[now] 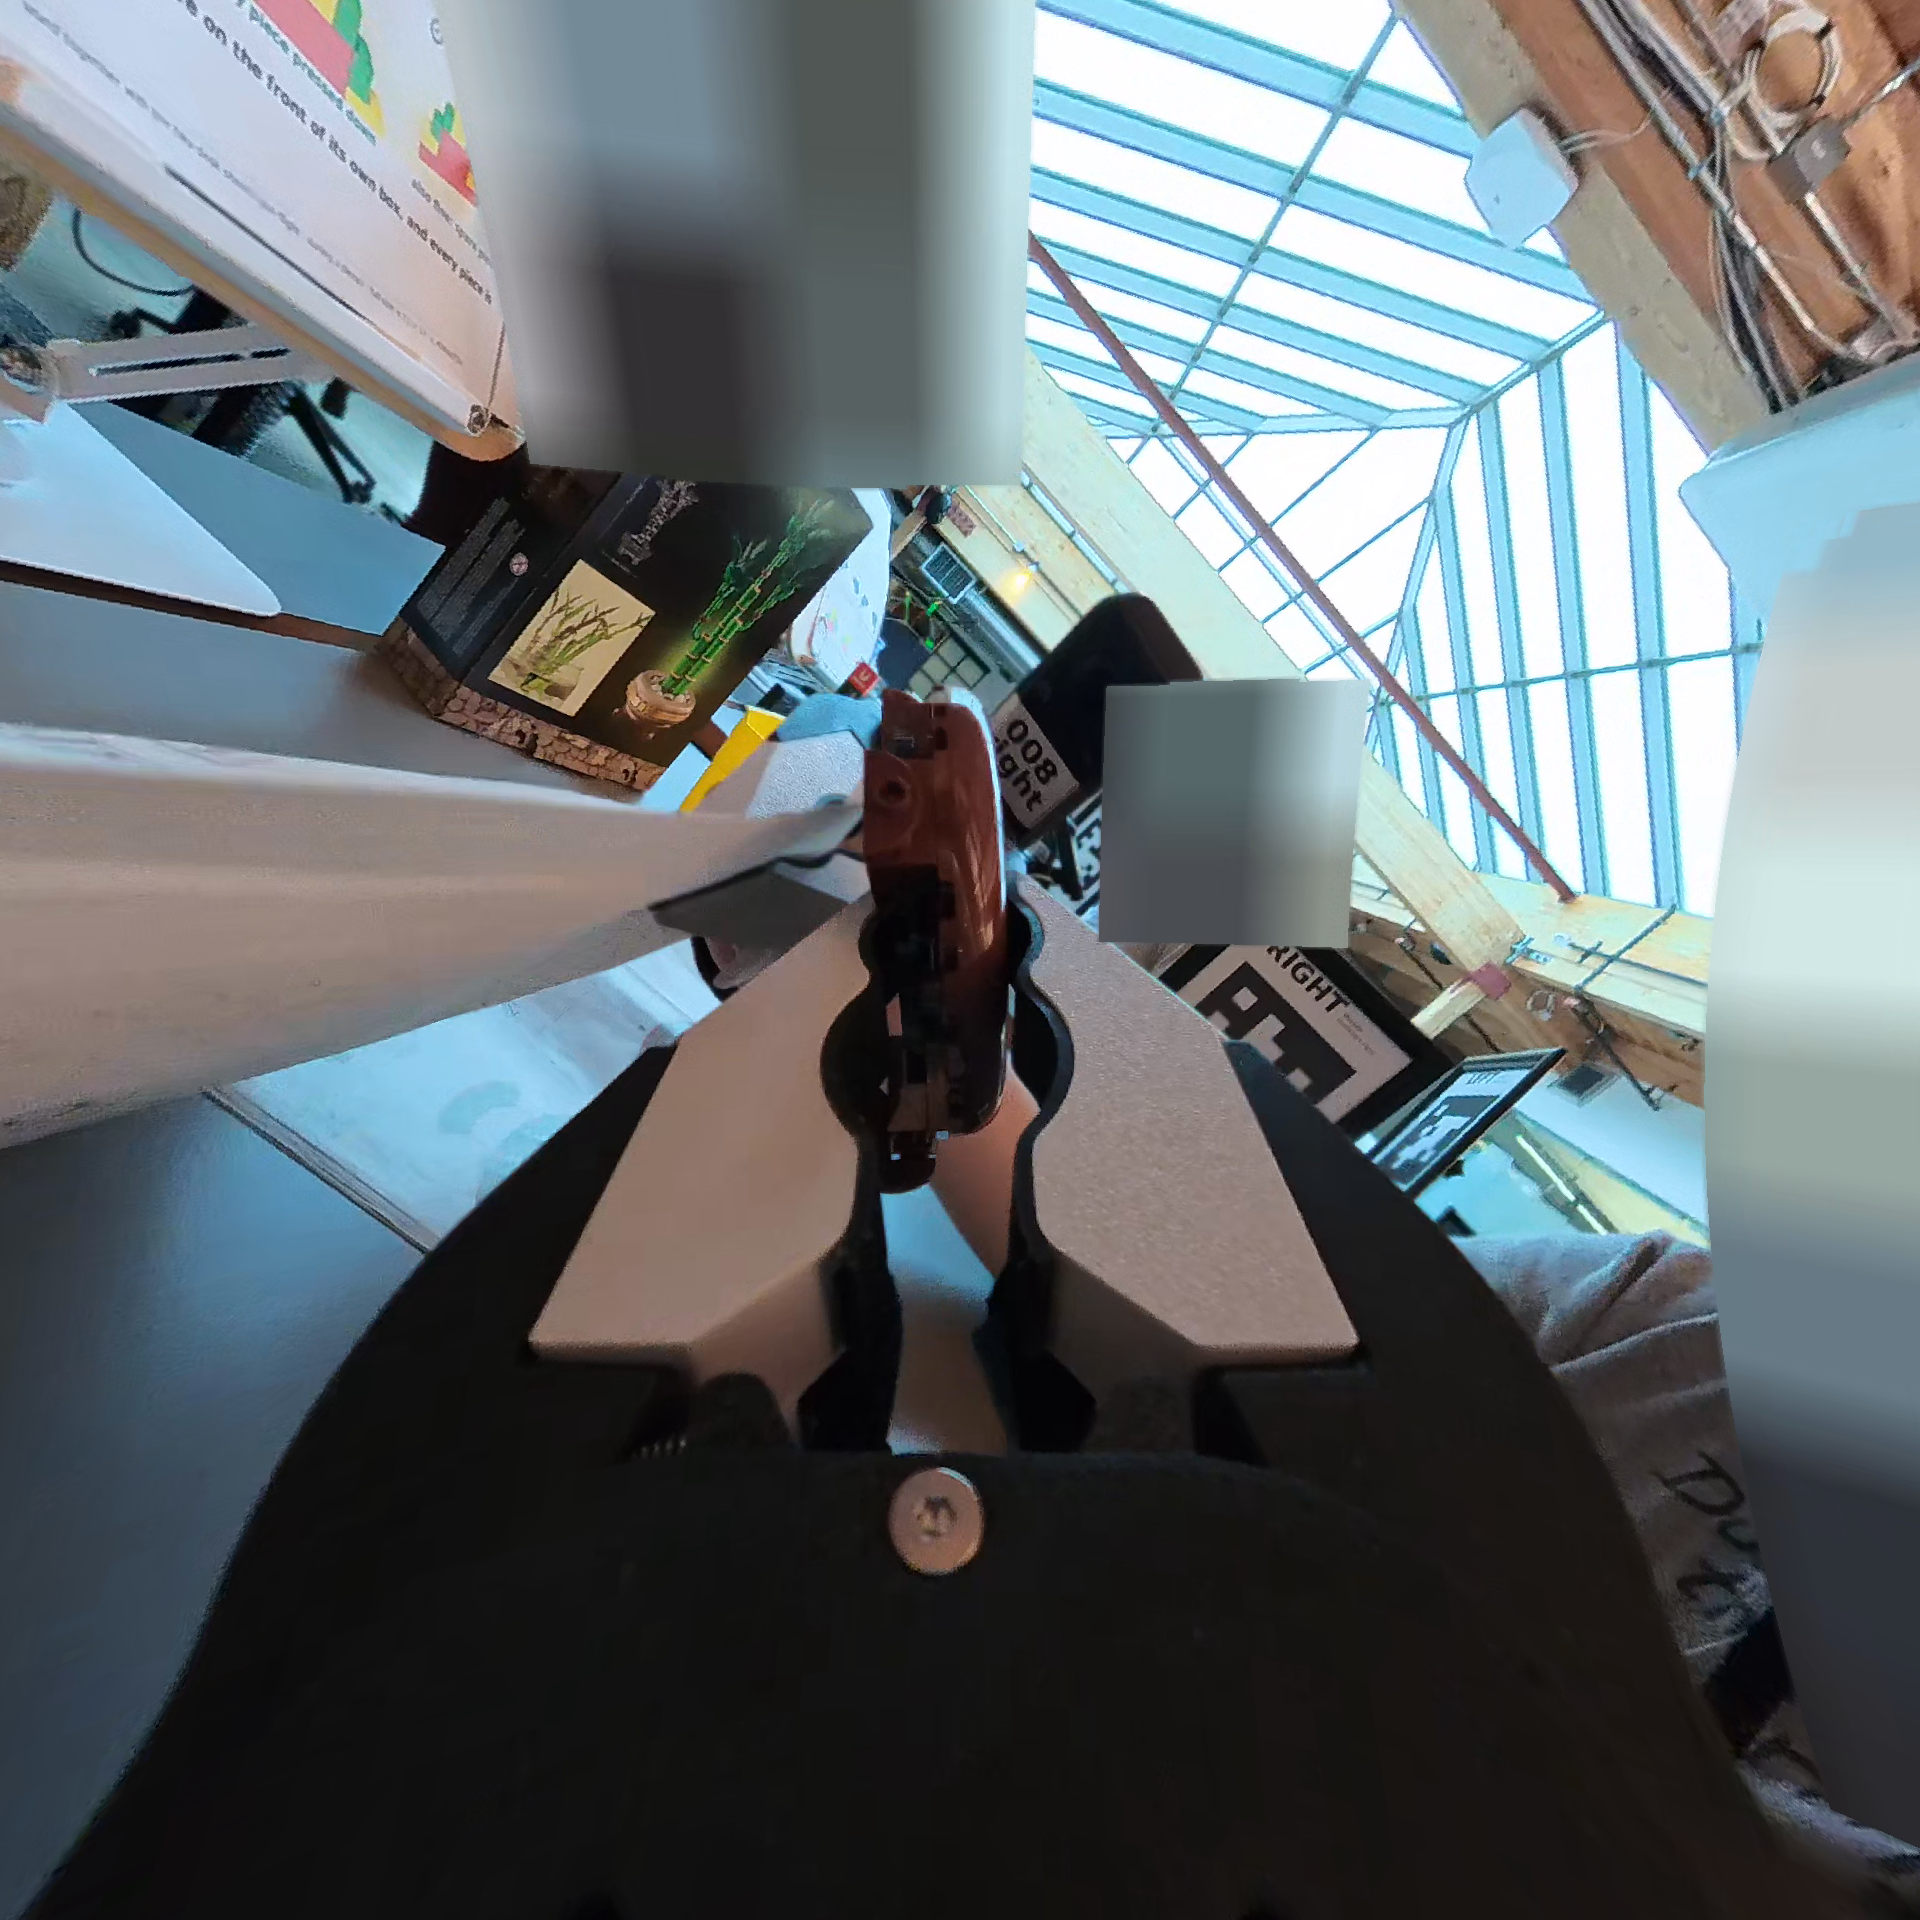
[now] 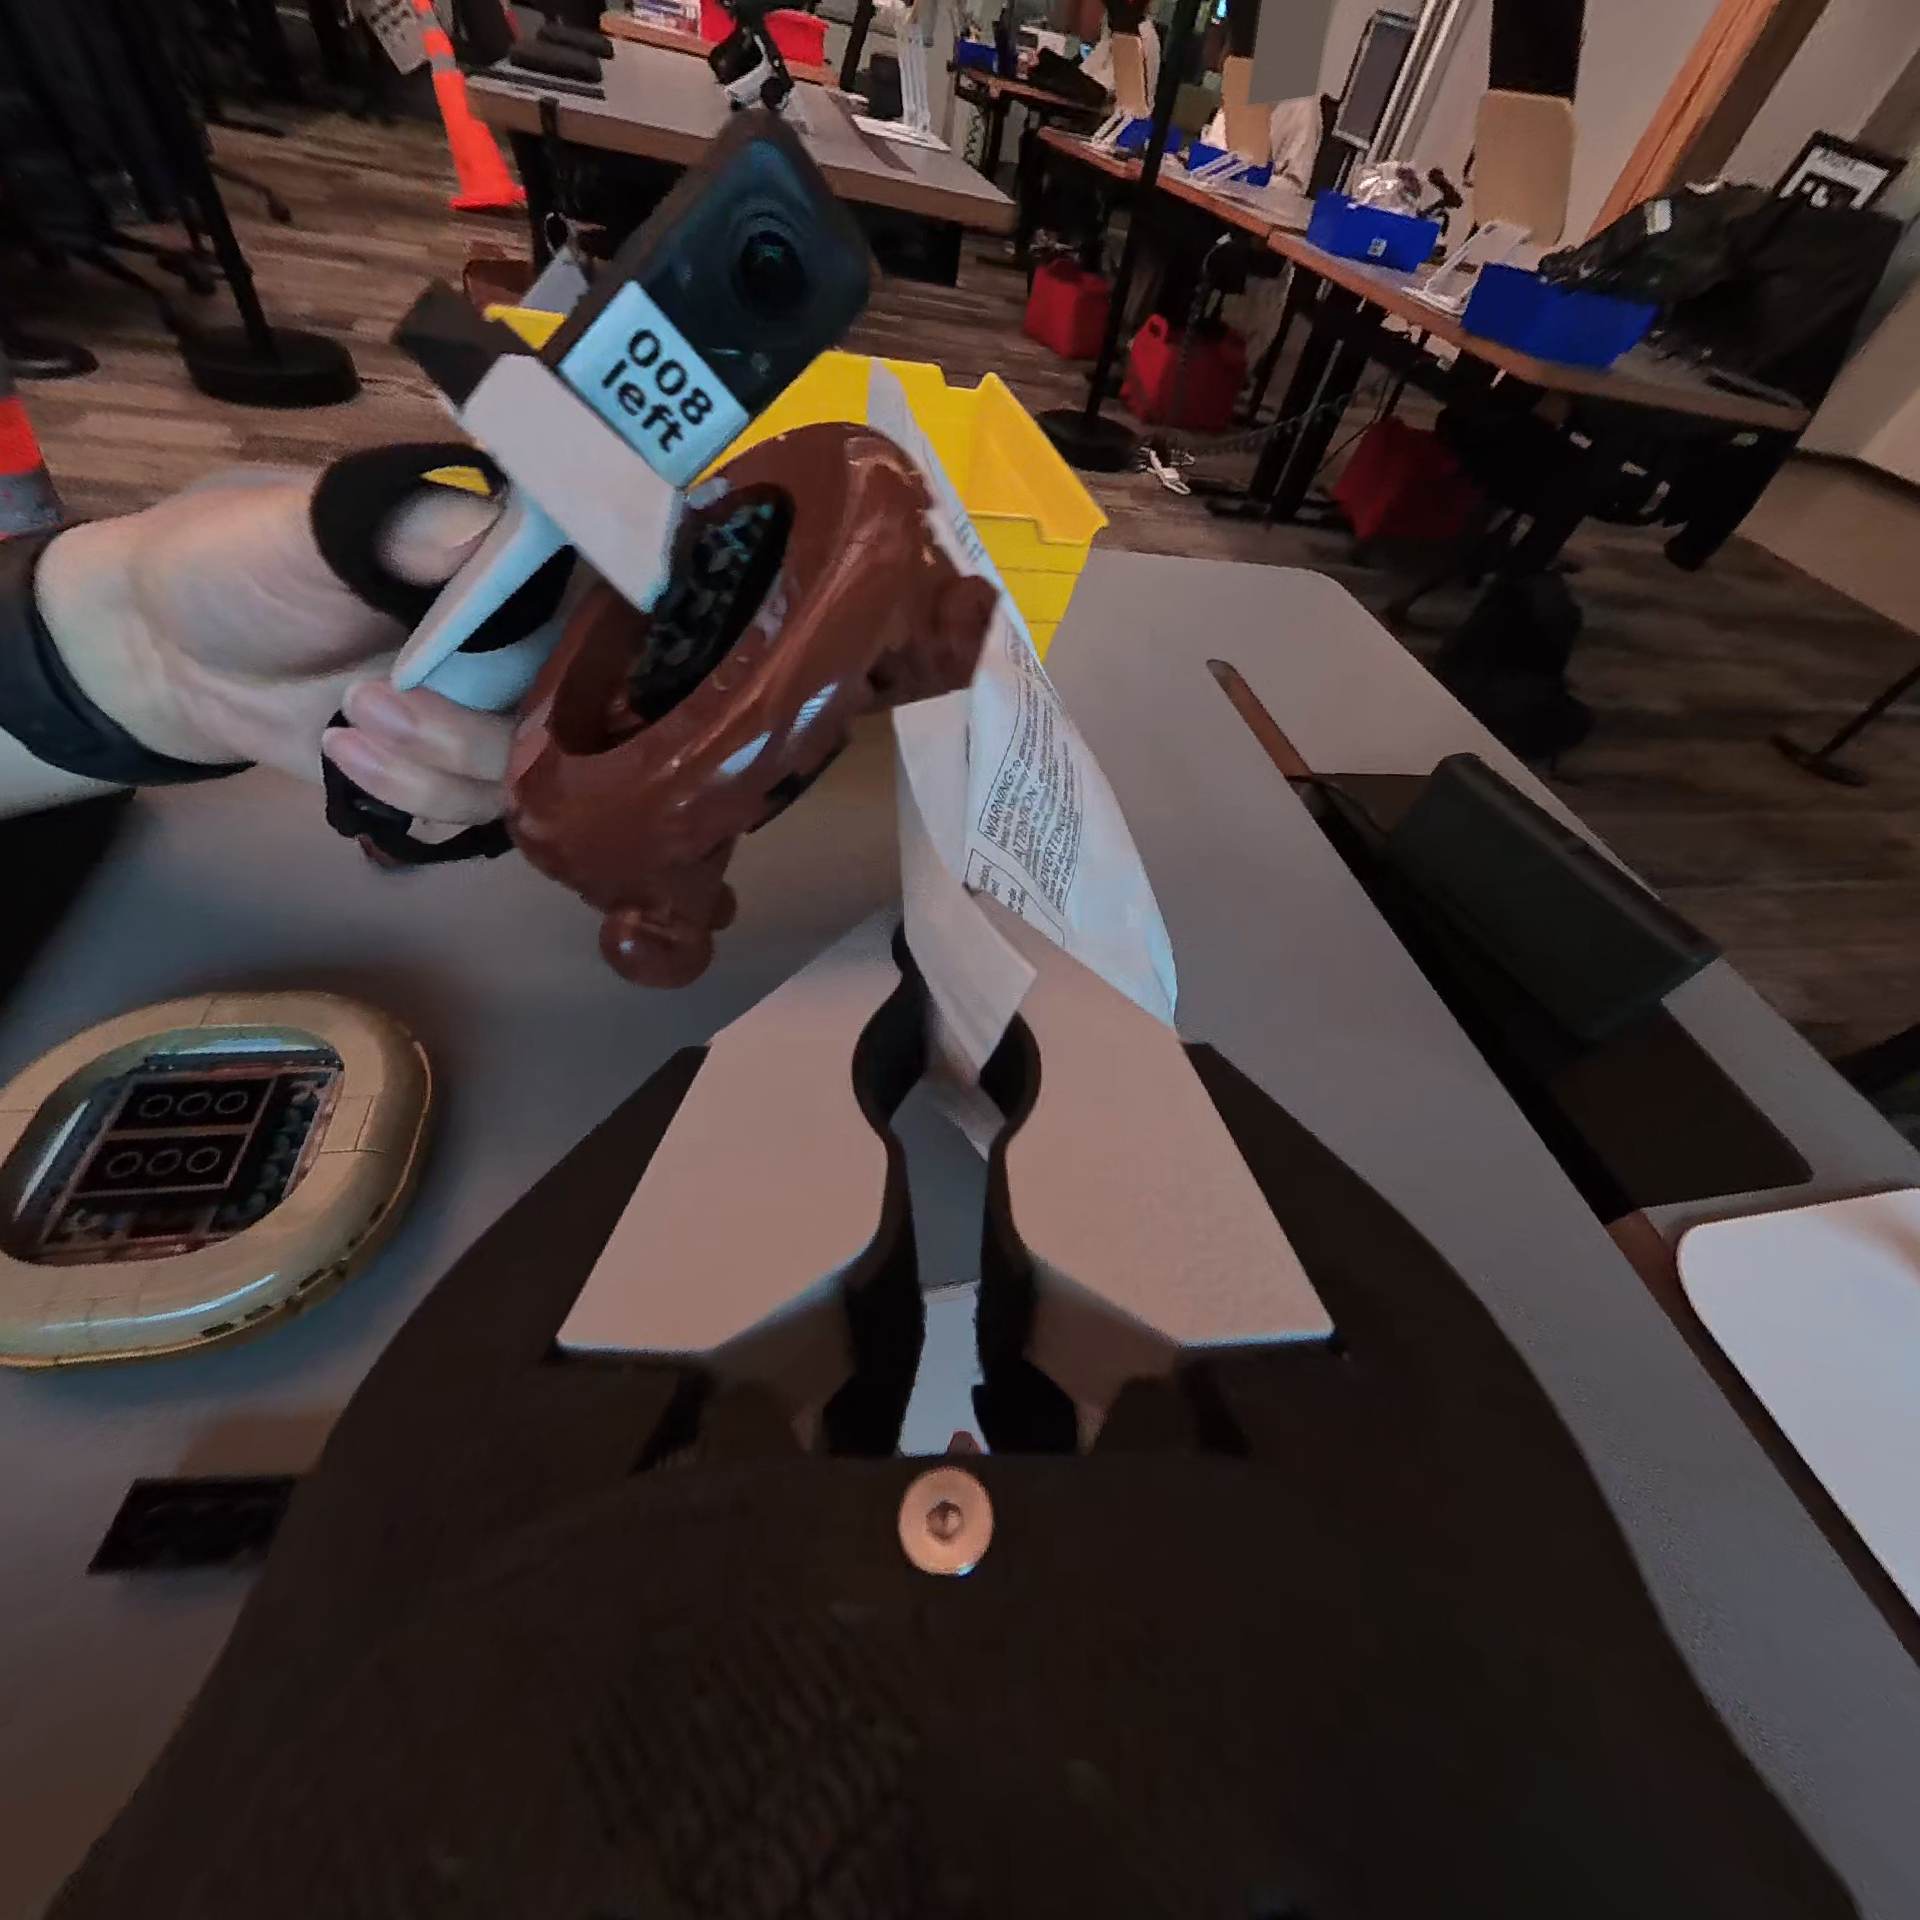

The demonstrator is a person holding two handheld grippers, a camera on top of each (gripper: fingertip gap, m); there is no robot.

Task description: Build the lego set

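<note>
My left gripper (image 1: 940,997) is shut on a brown ring-shaped lego assembly (image 1: 935,914), seen edge-on between its fingers and tilted up toward the ceiling. In the right wrist view the same brown ring (image 2: 717,686) hangs in the air above the table, held by the left gripper (image 2: 634,540) in a person's hand (image 2: 208,634). My right gripper (image 2: 951,1049) is shut on a white paper parts bag (image 2: 997,790) that rises just right of the ring and touches it. A tan oval lego base (image 2: 197,1174) with a dark studded middle lies on the table at the left.
A yellow bin (image 2: 1023,488) stands behind the ring at the grey table's (image 2: 1299,831) far edge. A dark box (image 2: 1538,894) lies at the right, a white sheet (image 2: 1818,1330) near the right edge. The set's box (image 1: 623,613) and an instruction board (image 1: 270,187) stand beside the left gripper.
</note>
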